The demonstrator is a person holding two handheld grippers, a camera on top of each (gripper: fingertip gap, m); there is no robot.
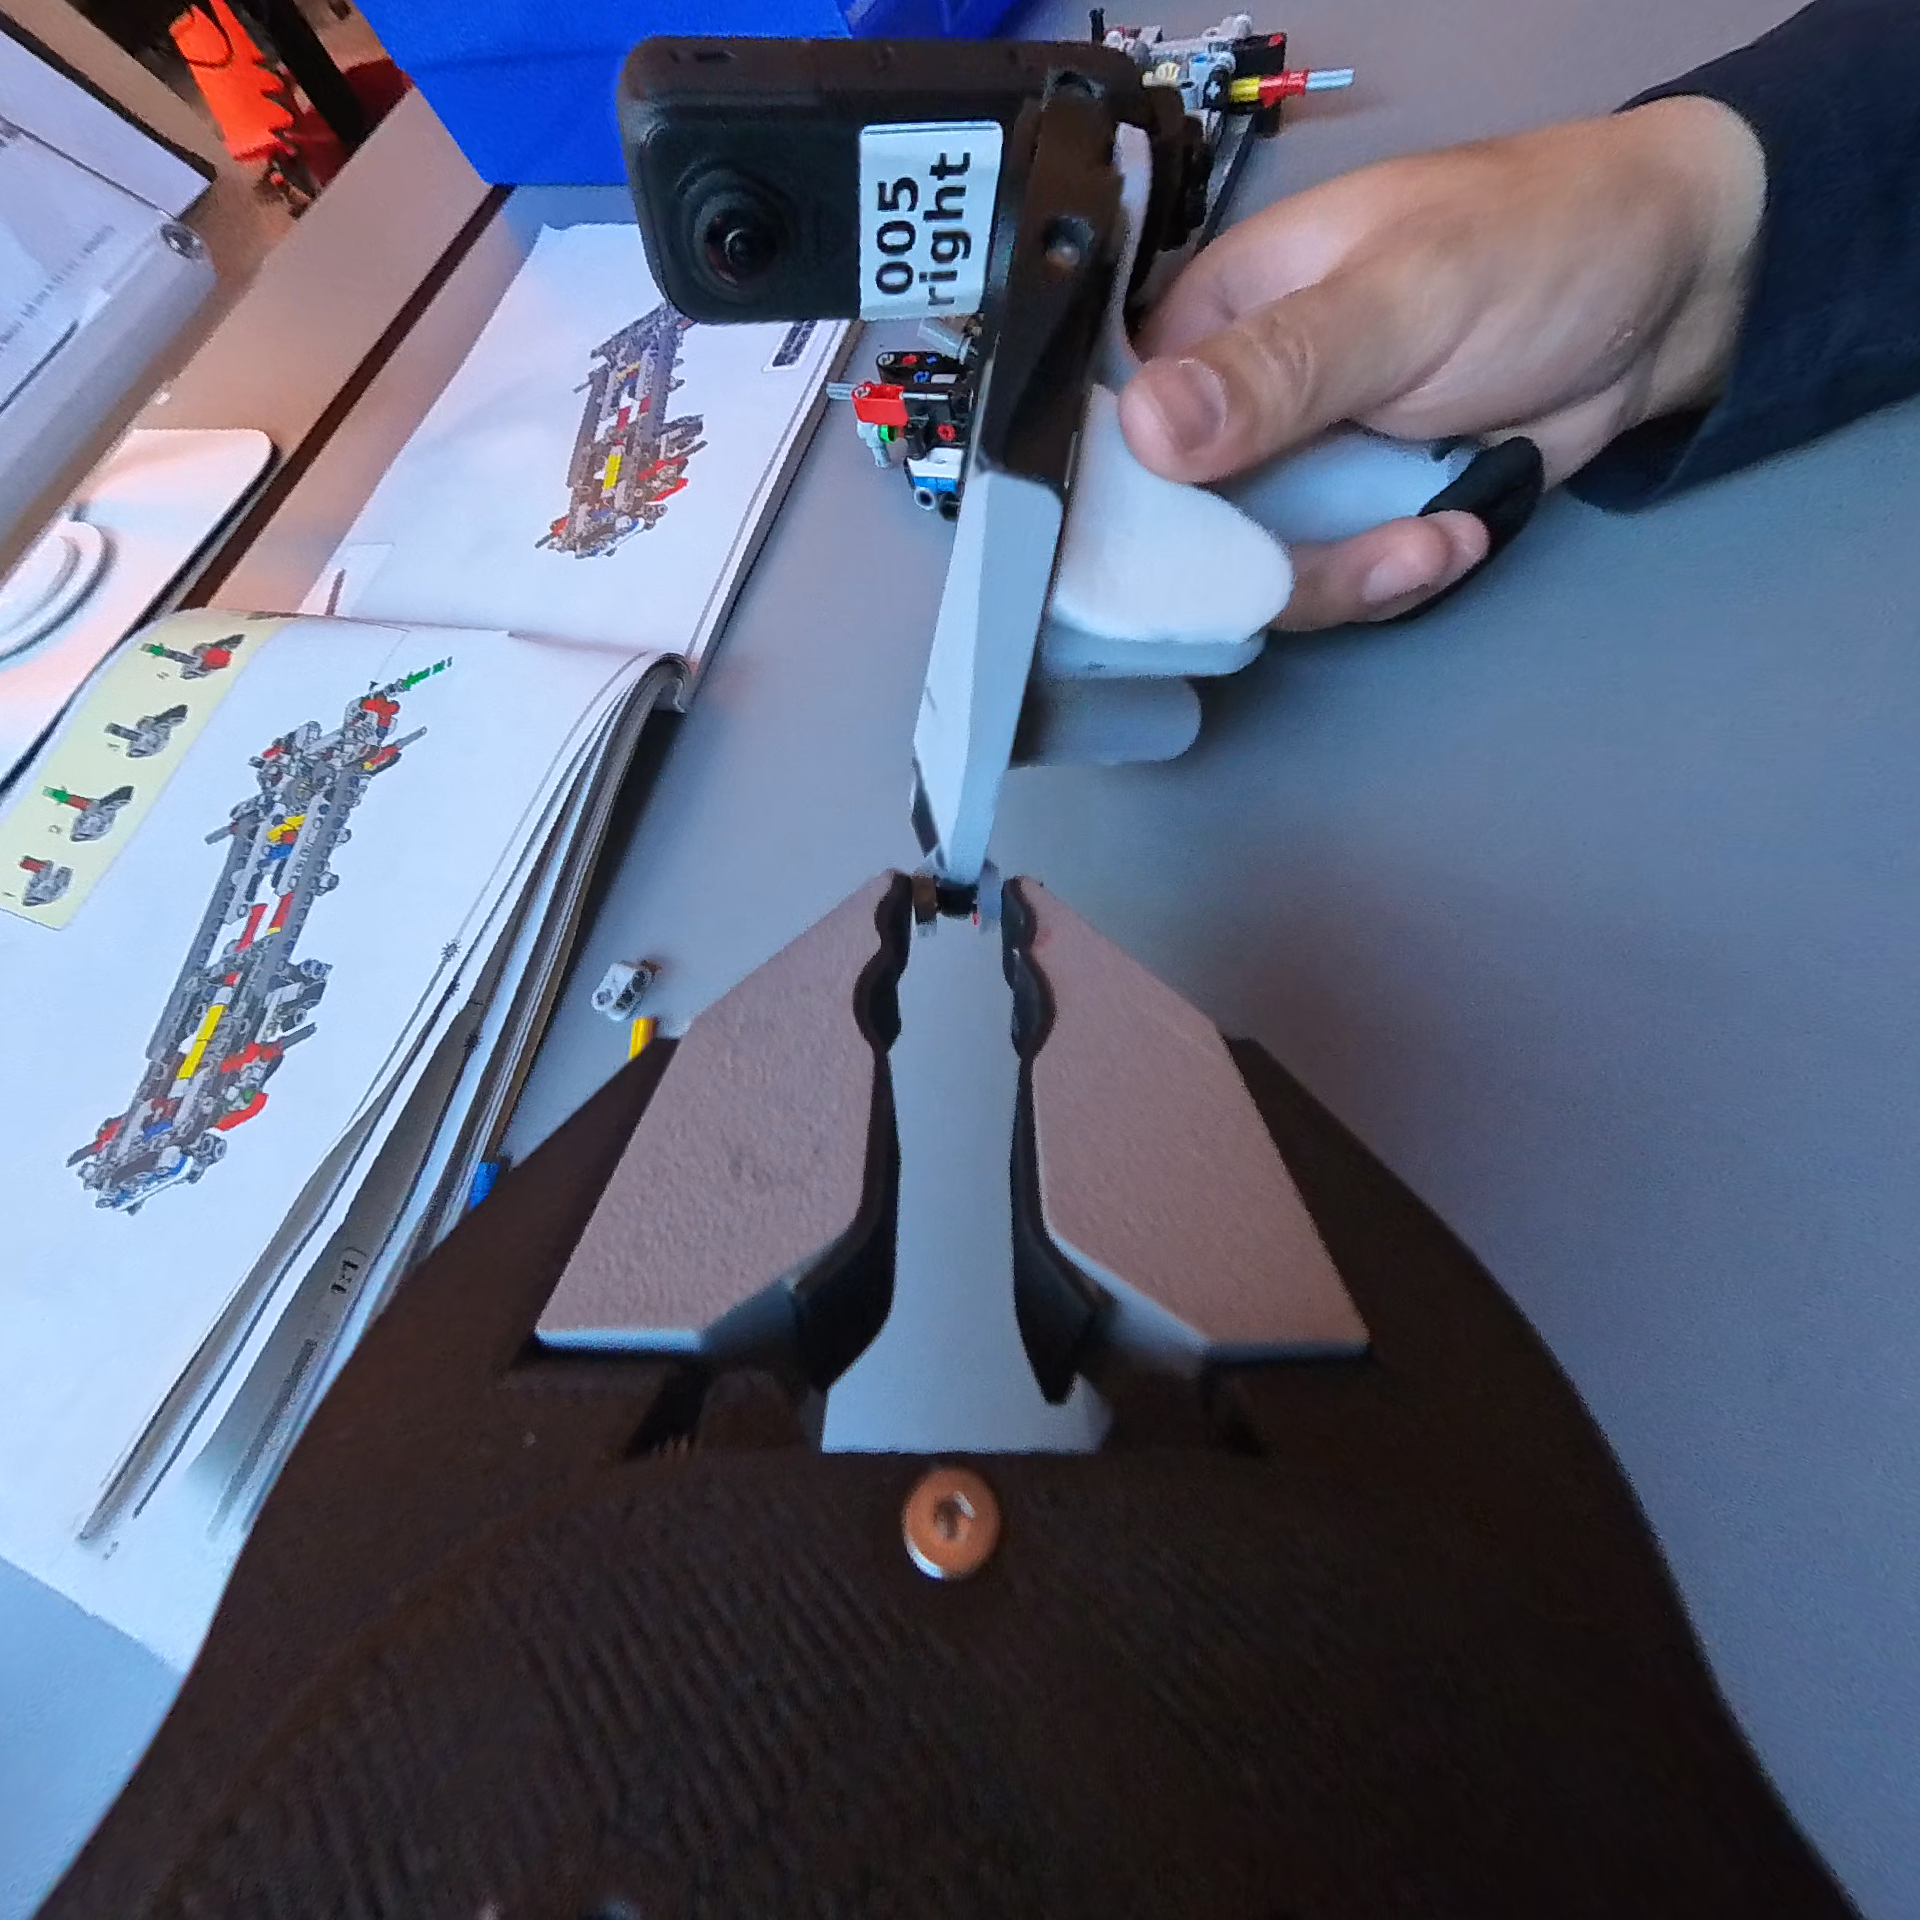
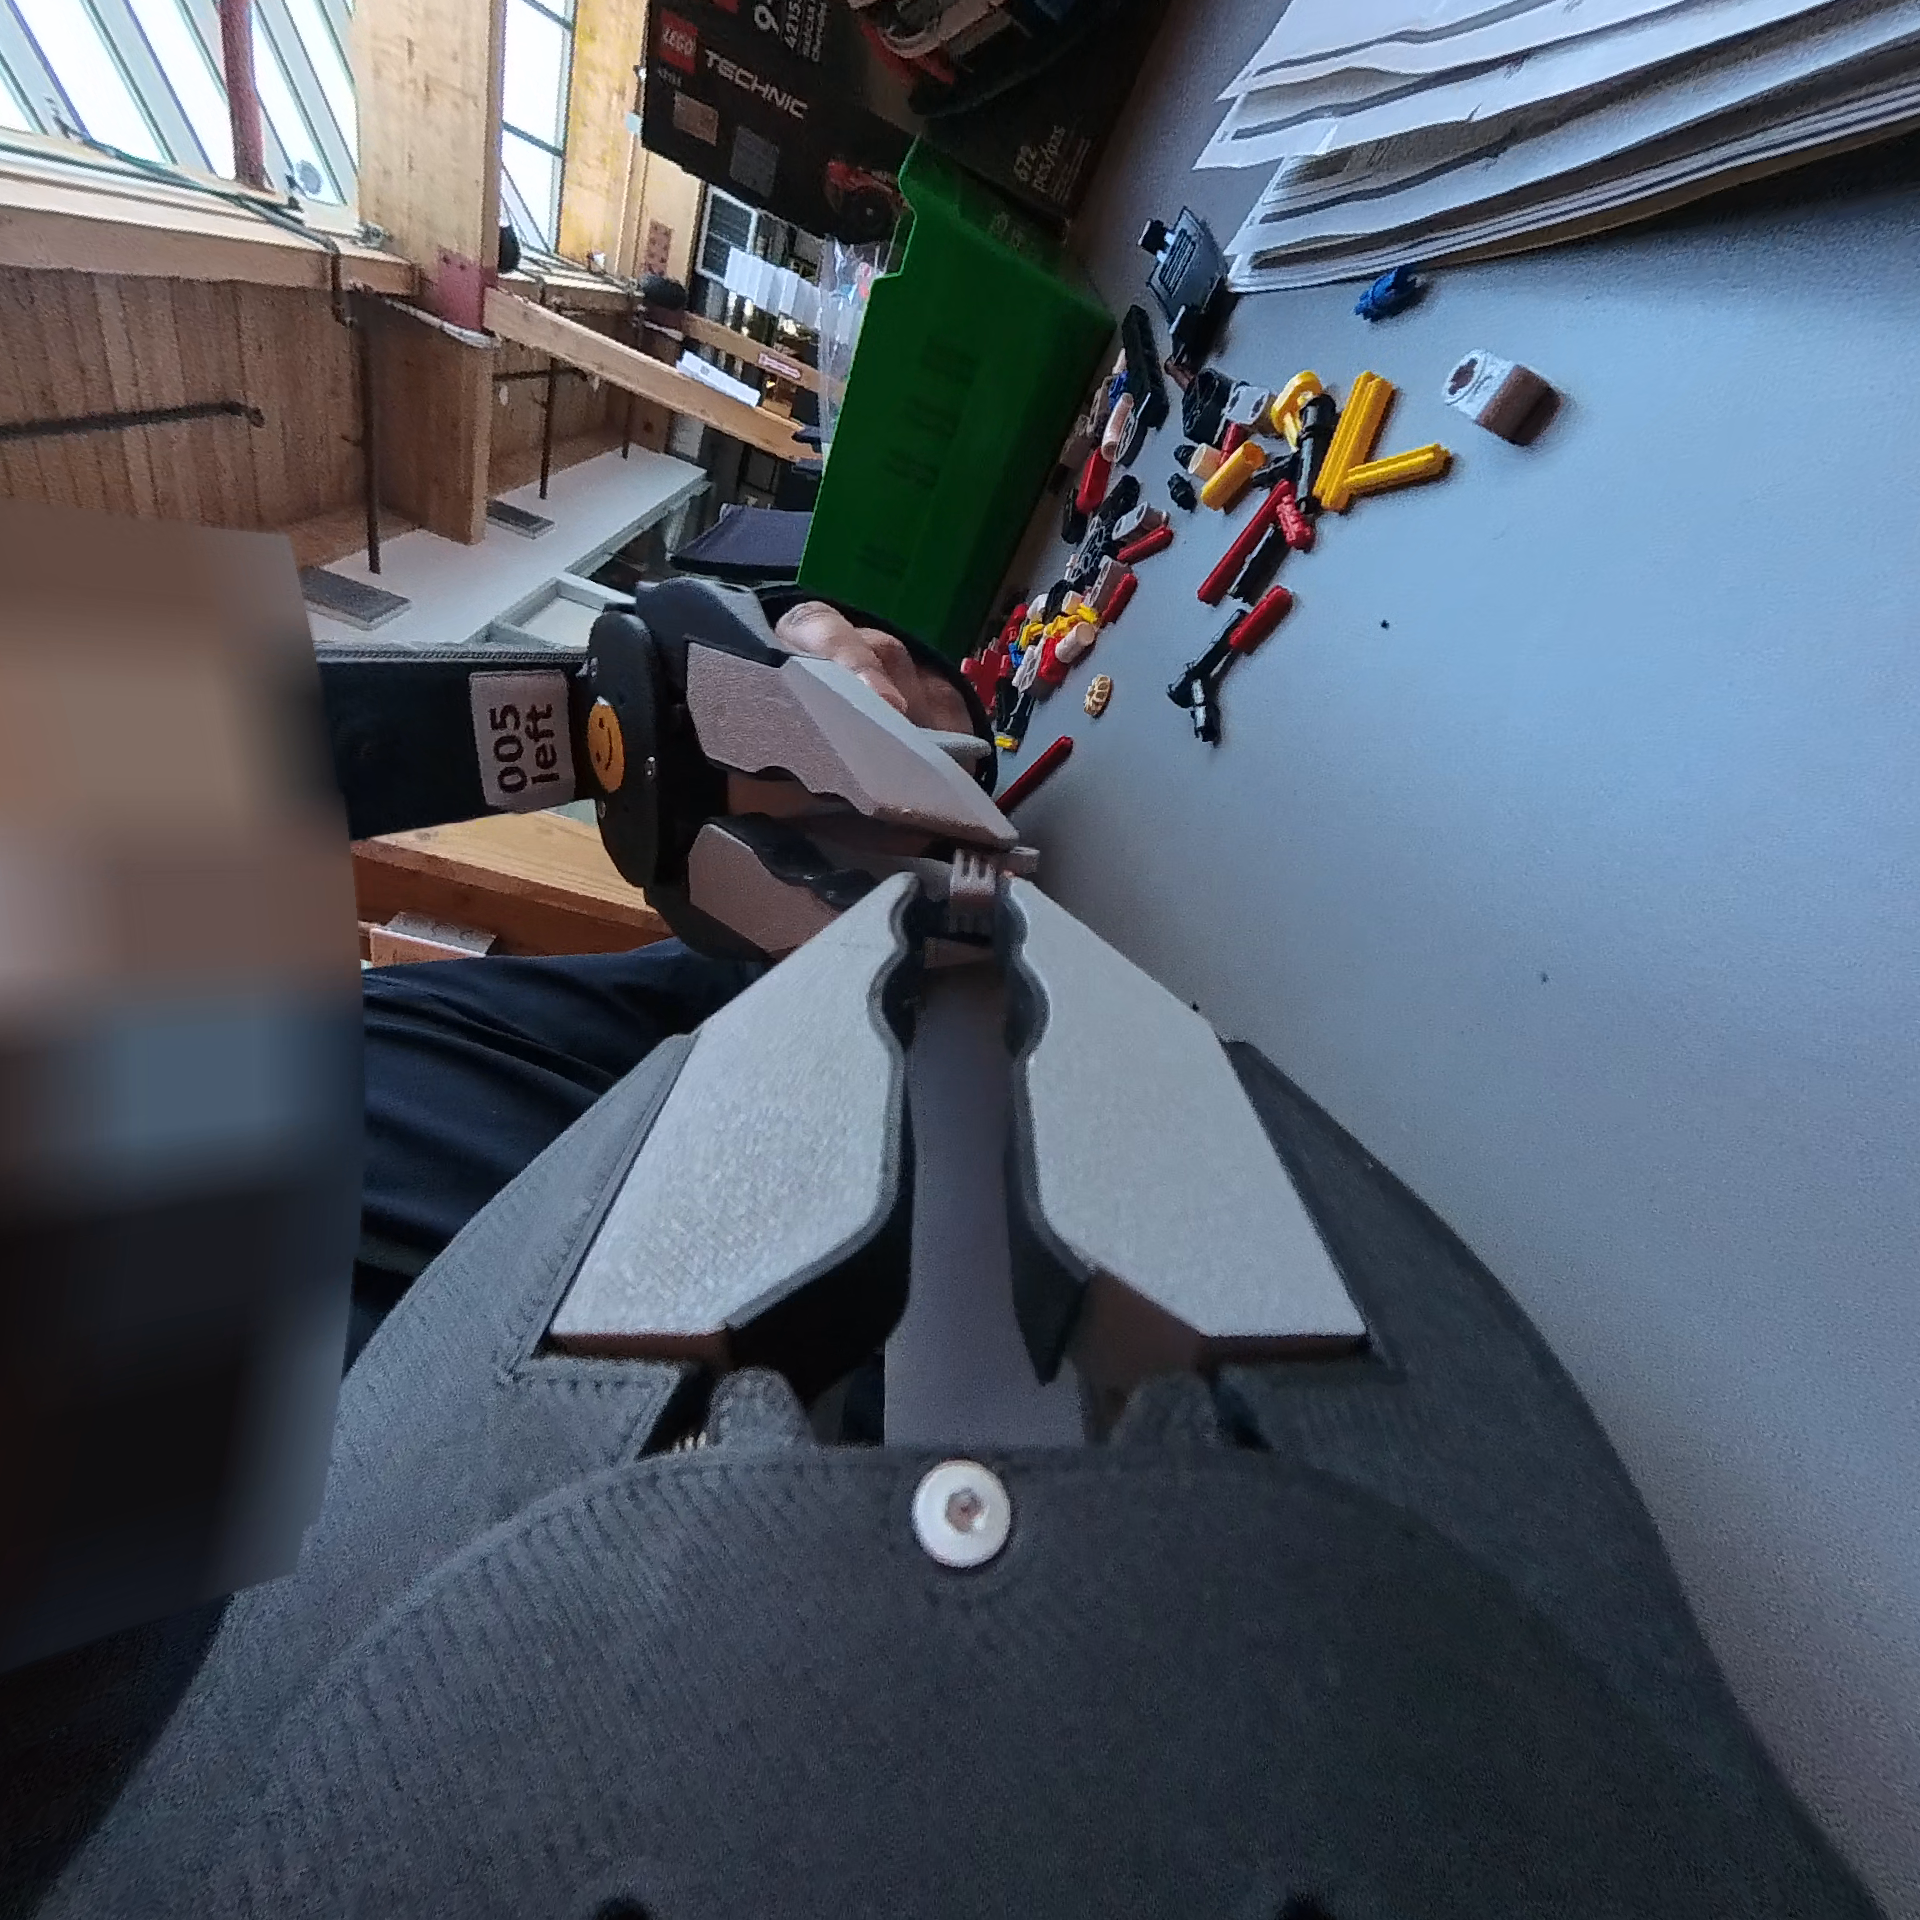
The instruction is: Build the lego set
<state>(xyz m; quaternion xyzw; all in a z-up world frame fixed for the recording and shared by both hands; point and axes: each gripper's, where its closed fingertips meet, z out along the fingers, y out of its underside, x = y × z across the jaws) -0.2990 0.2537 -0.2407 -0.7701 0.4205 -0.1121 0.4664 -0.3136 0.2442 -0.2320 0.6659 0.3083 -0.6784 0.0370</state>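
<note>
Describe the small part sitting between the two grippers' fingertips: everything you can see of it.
The small part is a grey plastic building-toy piece with ribbed slots, with a black section showing from the other side. It is held above the grey table, pinched between the left gripper and the right gripper, which meet crosswise. Finer shape is blurred.

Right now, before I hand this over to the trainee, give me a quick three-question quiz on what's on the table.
1. True or false: the instruction booklet lies open on the table.
2. Which colour is the bin beside the loose toy pieces? A green, B red, C white.
3. Short answer: what sits where the tips of the left tongs and the right tongs meet?

Key: 1 true. 2 A. 3 a small grey toy piece.
</note>
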